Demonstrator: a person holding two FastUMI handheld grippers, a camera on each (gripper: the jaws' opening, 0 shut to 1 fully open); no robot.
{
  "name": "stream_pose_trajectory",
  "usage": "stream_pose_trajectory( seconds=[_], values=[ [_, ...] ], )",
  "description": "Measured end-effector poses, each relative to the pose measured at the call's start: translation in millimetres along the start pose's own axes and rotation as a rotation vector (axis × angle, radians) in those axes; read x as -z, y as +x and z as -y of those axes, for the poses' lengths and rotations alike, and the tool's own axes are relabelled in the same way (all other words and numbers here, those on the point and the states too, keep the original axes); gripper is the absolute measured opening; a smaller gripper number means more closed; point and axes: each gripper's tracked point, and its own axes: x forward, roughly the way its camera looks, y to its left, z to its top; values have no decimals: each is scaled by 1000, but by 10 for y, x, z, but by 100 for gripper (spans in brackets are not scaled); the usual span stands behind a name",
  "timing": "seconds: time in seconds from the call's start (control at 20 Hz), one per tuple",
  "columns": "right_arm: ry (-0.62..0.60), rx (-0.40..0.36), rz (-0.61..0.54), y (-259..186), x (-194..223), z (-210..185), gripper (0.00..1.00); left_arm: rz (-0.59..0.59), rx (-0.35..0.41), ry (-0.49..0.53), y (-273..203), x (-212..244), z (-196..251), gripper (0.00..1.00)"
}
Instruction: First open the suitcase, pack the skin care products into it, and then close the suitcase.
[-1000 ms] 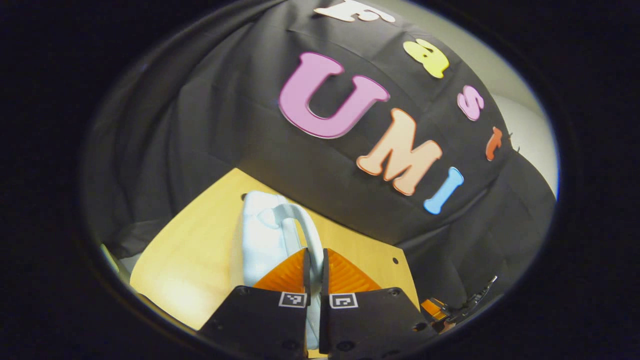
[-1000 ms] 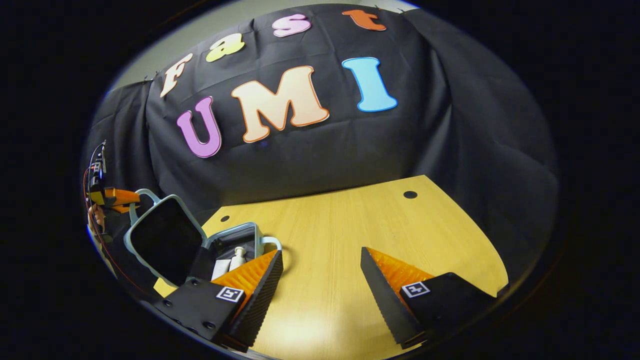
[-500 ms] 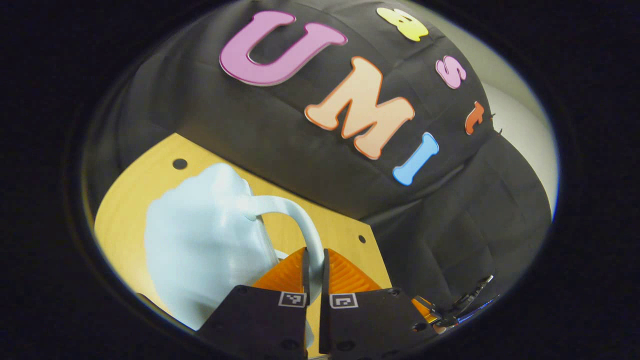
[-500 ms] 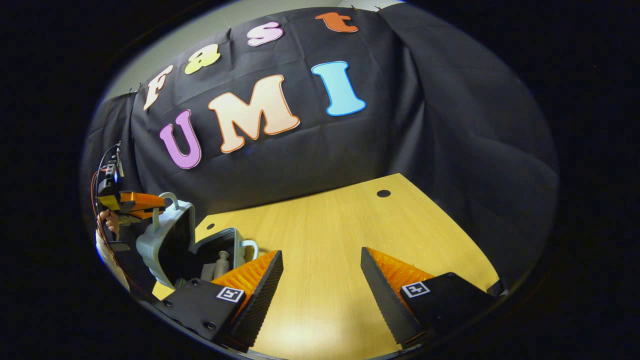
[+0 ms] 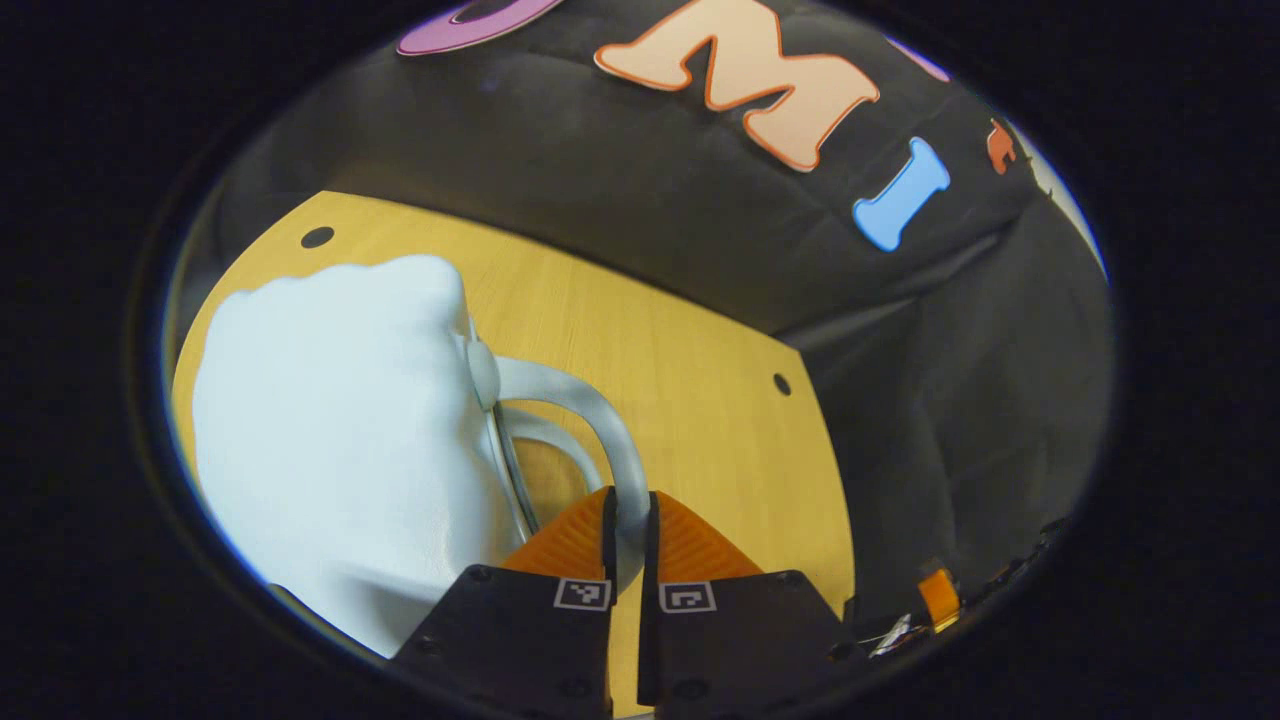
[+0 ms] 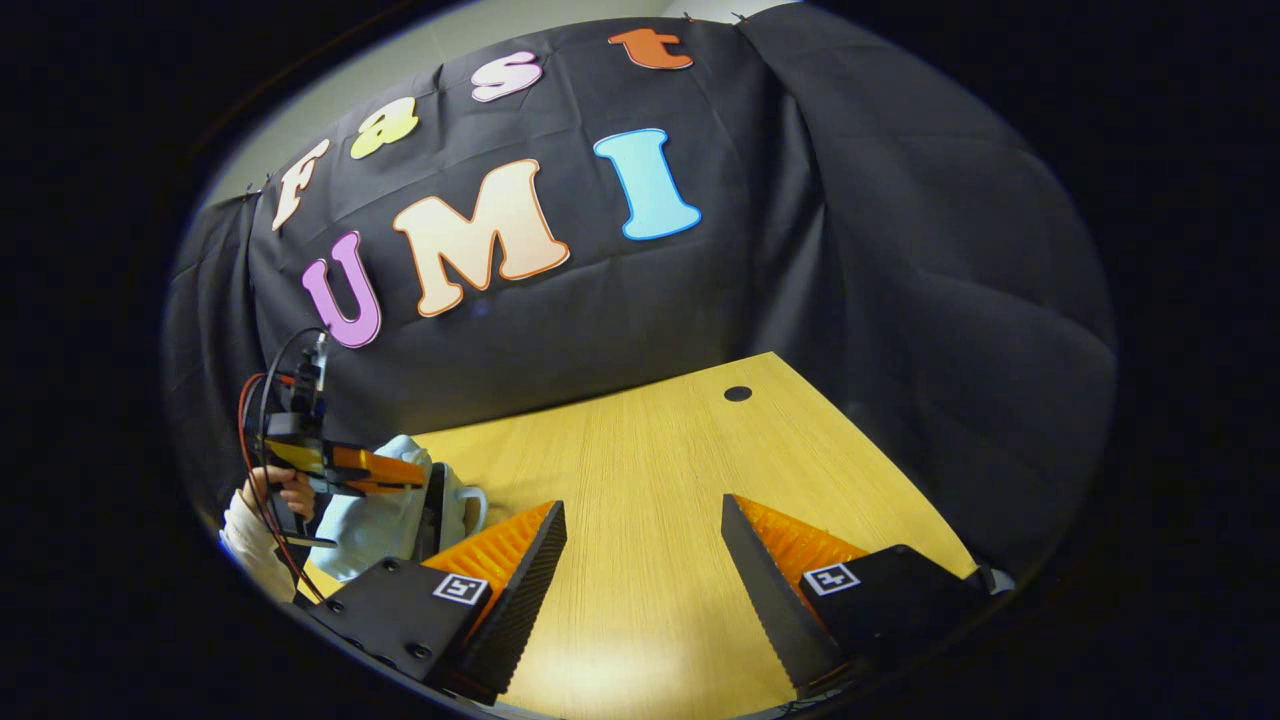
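Observation:
The pale blue suitcase (image 5: 330, 440) lies on the wooden table (image 5: 680, 360) with its lid down on the base. My left gripper (image 5: 627, 520) is shut on the lid's grey handle (image 5: 590, 415), and a second handle loop sits just under it. In the right gripper view the same suitcase (image 6: 385, 520) shows at the far left under the left gripper (image 6: 400, 470), which a hand (image 6: 275, 490) holds. My right gripper (image 6: 640, 560) hangs open over bare table, well to the right of the suitcase. The skin care products are hidden.
The wooden table (image 6: 660, 470) has round cable holes (image 6: 738, 393) near its back edge. Black cloth hangs behind and to the sides. Red and black cables (image 6: 262, 400) trail from the left gripper.
The left gripper swung the lid down by its handle, from upright to lying on the base. The products inside went out of sight. The right gripper barely moved.

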Motion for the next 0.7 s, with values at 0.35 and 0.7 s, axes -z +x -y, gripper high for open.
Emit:
stream_pose_trajectory(
  seconds=[0.35, 0.7],
  values=[
    [0, -23, 14, 63, -121, 33, 98, -35, -165, 180, 217, 61, -60, 14],
    [14, -69, 70, 27, -329, -161, 98, 87, -247, 275, -432, -75, -4, 78]
  ],
)
